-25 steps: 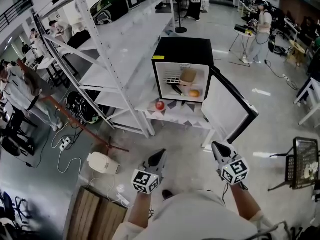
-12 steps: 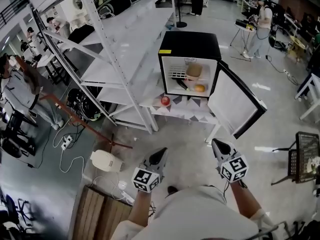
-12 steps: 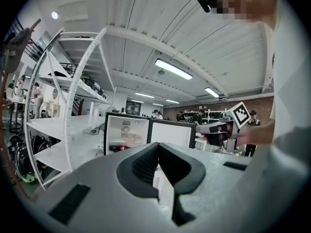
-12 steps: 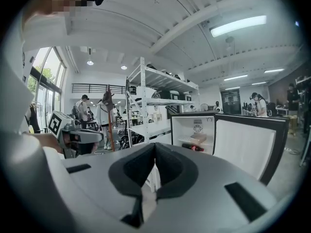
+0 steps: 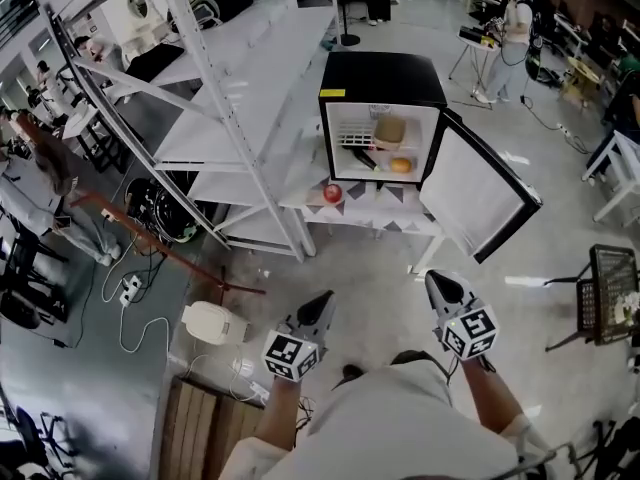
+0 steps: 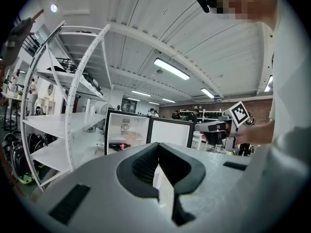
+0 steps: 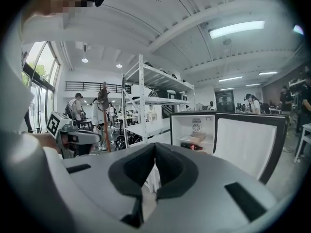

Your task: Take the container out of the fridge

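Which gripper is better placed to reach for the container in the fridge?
Right, marginally. The right gripper is held slightly further forward toward the fridge than the left gripper, and the container sits mid top shelf. Both are shut, empty and far off.

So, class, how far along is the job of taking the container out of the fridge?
Done: the fridge door stands open. In hand: nothing; the left tool and right tool are shut and empty, well short of the fridge. Left: reach in, grip the tan container inside and lift it out.
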A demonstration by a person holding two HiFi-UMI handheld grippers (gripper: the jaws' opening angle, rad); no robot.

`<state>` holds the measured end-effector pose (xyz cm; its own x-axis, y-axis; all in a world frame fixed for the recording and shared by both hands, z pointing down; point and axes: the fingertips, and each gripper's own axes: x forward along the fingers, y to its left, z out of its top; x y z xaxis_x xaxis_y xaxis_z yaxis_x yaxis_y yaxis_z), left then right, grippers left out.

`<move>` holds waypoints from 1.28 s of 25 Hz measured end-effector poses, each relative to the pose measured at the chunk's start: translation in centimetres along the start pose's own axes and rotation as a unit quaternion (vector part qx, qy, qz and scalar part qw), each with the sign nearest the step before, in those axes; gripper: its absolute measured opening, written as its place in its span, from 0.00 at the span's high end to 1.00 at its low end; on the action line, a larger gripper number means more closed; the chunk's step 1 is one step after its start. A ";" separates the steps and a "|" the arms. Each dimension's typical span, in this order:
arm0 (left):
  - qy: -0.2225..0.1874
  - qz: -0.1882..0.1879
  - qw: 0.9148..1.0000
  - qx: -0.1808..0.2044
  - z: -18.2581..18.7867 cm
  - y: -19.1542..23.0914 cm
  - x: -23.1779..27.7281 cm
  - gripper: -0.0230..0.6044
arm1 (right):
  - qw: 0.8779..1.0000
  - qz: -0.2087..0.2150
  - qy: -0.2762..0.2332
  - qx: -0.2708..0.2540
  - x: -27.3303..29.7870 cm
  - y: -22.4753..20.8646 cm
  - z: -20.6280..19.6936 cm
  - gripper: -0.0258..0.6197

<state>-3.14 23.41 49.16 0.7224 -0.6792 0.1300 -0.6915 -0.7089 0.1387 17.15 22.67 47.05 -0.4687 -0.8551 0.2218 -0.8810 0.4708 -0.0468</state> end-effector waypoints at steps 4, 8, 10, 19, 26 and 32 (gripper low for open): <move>0.005 -0.002 1.000 -0.004 -0.5 1.1 -0.9 0.96 | 1.000 -0.003 0.007 0.000 0.6 1.2 -0.4 0.95; 0.003 0.003 1.000 -0.006 -0.4 1.9 -1.7 0.96 | 1.000 -0.005 0.010 -0.004 1.2 1.9 -0.3 0.95; 0.000 0.006 1.000 -0.006 -0.2 2.2 -2.0 0.96 | 1.000 -0.006 0.009 -0.005 1.6 2.0 -0.1 0.95; 0.003 0.026 0.999 -0.021 -0.7 4.5 -1.4 0.96 | 1.000 0.001 0.016 -0.022 4.7 1.3 0.3 0.95; 0.006 0.031 0.999 -0.031 -0.3 6.2 1.9 0.96 | 1.000 0.006 0.024 -0.018 7.8 -1.2 0.4 0.95; 0.008 0.030 0.999 -0.033 0.2 8.1 6.4 0.96 | 0.999 0.007 0.028 -0.014 10.9 -5.0 0.6 0.95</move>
<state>-4.09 13.25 50.89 0.6793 -0.7173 0.1549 -0.7328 -0.6520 0.1946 16.42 10.85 49.15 -0.4757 -0.8351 0.2763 -0.8720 0.4889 -0.0239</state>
